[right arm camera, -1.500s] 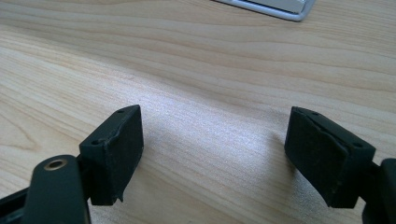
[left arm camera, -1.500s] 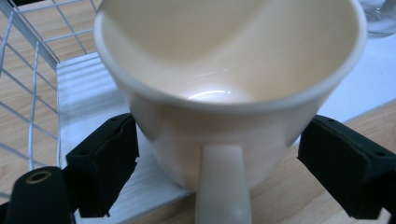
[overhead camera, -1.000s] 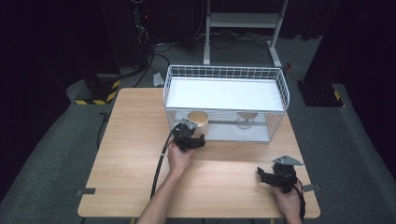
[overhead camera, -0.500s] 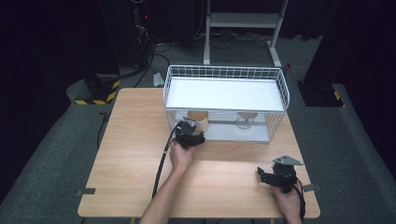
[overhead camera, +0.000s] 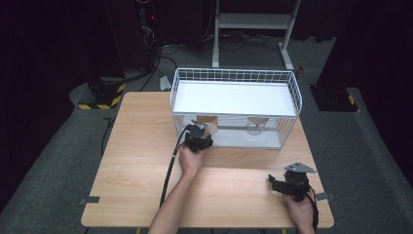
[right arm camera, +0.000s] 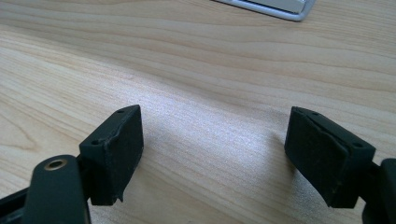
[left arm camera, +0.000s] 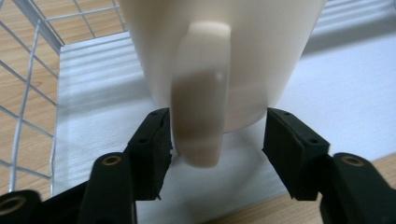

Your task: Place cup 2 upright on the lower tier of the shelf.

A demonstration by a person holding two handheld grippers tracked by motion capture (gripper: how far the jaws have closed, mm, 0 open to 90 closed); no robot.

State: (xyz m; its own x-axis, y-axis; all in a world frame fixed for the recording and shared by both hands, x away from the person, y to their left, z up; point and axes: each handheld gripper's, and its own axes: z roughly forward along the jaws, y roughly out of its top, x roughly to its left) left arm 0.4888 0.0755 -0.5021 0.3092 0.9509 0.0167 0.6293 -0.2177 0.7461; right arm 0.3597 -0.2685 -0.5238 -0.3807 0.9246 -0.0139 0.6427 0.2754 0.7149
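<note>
Mug [left arm camera: 219,60] position is the deciding factor: we find the cream mug standing on the white lower shelf [left arm camera: 350,79] of the wire rack [overhead camera: 292,95], directly ahead of the left claw [left arm camera: 217,140]. Its handle [left arm camera: 201,98] points back toward us and runs top to bottom, lying between the parted jaws, close against one pad and clear of the other. Nothing is clamped. We judge the handle the likely hold. The right claw [right arm camera: 212,154] sits well apart over bare tabletop [right arm camera: 196,56], jaws wide, holding nothing; the left hand [overhead camera: 189,161] is plainly nearer.
</note>
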